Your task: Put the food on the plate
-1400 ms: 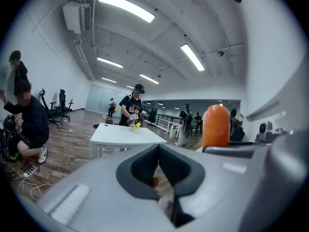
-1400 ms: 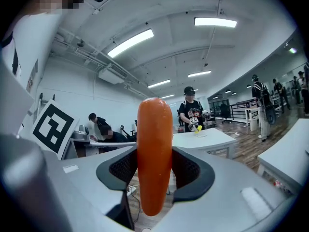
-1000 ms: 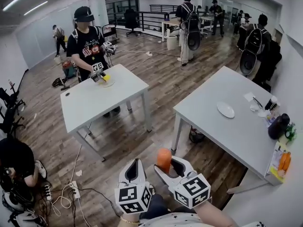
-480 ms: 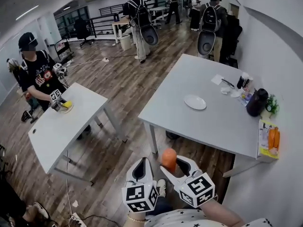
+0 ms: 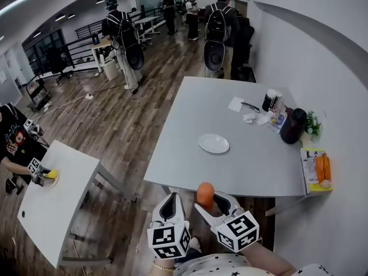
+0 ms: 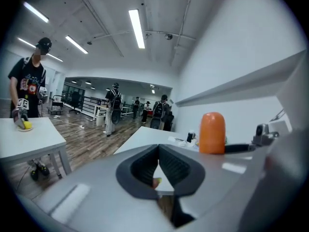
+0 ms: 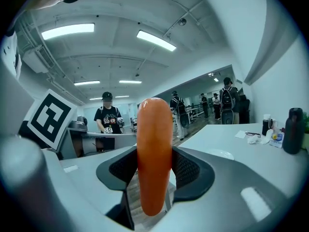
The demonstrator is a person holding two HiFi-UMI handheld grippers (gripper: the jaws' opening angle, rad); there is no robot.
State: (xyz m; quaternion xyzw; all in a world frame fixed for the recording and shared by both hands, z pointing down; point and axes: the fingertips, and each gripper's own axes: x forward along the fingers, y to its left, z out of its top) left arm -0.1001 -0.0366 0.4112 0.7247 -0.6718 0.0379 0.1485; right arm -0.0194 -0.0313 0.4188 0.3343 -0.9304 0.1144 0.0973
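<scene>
Straight ahead, the plate [image 5: 214, 143] now sits closer for placing; right gripper [image 5: 206, 203] clamps the sausage [image 5: 205, 192], left gripper [image 5: 172, 198] closed empty.

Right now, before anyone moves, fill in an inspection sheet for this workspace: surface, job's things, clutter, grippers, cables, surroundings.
Surface: grey rectangular table, mostly bare.
Job's things: orange sausage-shaped food, upright in the right gripper; round white plate, empty, mid-table.
Clutter: dark bottle, small potted plant, papers and a yellow packet along the table's right side.
Grippers: right gripper shut on the food; left gripper jaws together, nothing held.
Cables: white cable on the wooden floor, far left.
Surroundings: people with backpacks standing beyond; a white table at left.
</scene>
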